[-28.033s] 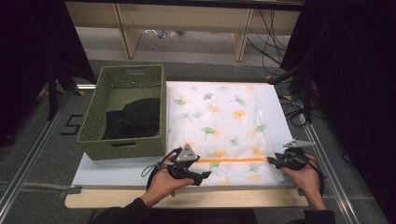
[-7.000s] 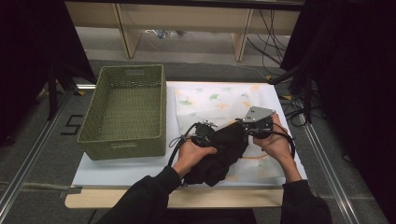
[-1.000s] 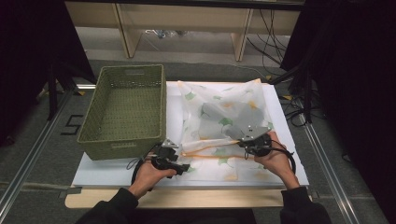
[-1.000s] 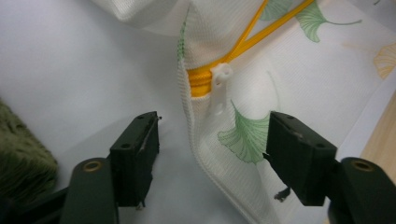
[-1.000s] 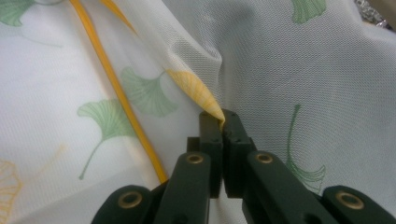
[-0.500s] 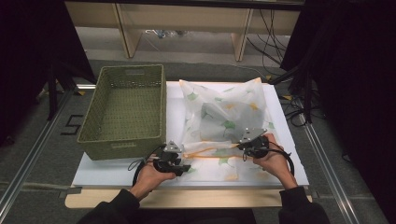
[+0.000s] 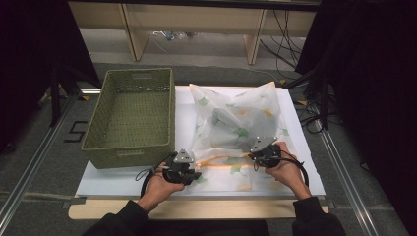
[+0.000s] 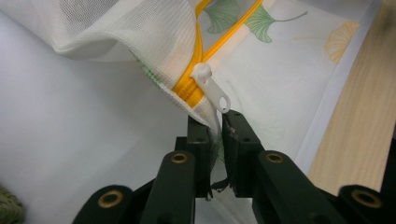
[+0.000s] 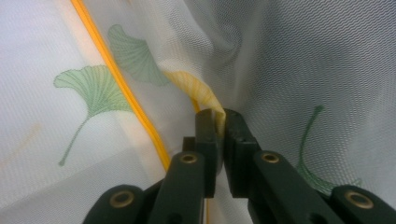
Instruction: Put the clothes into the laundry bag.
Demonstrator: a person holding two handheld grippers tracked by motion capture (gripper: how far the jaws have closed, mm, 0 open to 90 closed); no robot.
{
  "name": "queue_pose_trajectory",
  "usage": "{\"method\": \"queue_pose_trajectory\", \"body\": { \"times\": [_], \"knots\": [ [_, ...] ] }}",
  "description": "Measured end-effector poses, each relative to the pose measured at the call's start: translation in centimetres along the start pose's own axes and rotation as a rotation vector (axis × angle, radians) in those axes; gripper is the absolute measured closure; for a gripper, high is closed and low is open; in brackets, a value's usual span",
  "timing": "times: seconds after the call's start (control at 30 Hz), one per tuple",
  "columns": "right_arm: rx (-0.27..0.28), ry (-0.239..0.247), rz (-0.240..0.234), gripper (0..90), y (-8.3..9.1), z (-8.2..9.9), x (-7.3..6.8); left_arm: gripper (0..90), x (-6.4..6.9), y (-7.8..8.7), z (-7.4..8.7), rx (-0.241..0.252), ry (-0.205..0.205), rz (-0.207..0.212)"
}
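The left gripper (image 8: pixel 215 140) has just been closing its fingers and now pinches the mesh bag's (image 7: pixel 236 123) corner beside the white zipper pull (image 8: pixel 212 86). The right gripper (image 9: pixel 217 126) clenches a fold of mesh by the orange zipper (image 9: pixel 121 88). The bag lies on the surface (image 7: pixel 113 179), right of the green basket (image 7: pixel 130 115).

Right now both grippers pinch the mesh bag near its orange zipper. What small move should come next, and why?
Probably let the right gripper release its pinch of the mesh bag and reach for the white zipper pull. The left gripper, whose jaws have just been closing, clamps the bag's corner right below that pull, so it anchors the end while the orange zipper still gapes.
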State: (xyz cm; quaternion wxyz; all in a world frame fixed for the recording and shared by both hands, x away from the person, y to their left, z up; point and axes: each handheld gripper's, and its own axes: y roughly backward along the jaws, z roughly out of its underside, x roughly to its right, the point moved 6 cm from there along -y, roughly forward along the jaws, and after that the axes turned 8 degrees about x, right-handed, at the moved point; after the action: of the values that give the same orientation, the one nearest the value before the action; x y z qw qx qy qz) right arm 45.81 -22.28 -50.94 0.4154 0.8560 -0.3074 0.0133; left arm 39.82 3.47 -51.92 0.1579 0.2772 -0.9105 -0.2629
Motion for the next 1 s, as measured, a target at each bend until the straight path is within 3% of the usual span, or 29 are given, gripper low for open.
{"method": "queue_pose_trajectory", "body": {
  "times": [0.13,0.17,0.33,0.47,0.6,0.67,0.9,1.0],
  "knots": [
    [-0.023,-0.012,-0.015,80.4,0.0,0.0,0.0,84.0,0.1,-0.1,-0.1,0.005,-0.012,0.0],
    [0.0,0.025,0.017,74.3,0.0,-0.1,0.5,84.1,0.1,0.0,-0.1,-0.001,-0.018,-0.002],
    [0.015,-0.074,0.082,59.2,1.2,-1.4,0.4,84.5,-0.2,0.3,-0.4,0.006,-0.041,-0.019],
    [0.087,-0.059,0.113,56.3,2.6,-3.0,0.2,86.0,-0.2,0.4,-0.6,0.014,-0.042,-0.016],
    [0.159,-0.03,0.051,59.5,3.0,-5.0,-1.4,87.2,0.1,0.4,-0.8,0.017,-0.078,-0.019],
    [0.196,-0.008,-0.007,62.2,2.6,-5.8,-2.7,87.5,0.3,0.4,-1.1,0.016,-0.105,-0.033],
    [0.203,0.096,-0.122,77.2,1.3,-7.3,-6.5,87.6,1.0,-0.4,-2.4,0.021,-0.175,-0.019],
    [0.216,0.128,-0.135,84.9,0.9,-7.8,-7.2,87.5,1.1,-0.4,-2.2,0.022,-0.16,-0.017]
  ]
}}
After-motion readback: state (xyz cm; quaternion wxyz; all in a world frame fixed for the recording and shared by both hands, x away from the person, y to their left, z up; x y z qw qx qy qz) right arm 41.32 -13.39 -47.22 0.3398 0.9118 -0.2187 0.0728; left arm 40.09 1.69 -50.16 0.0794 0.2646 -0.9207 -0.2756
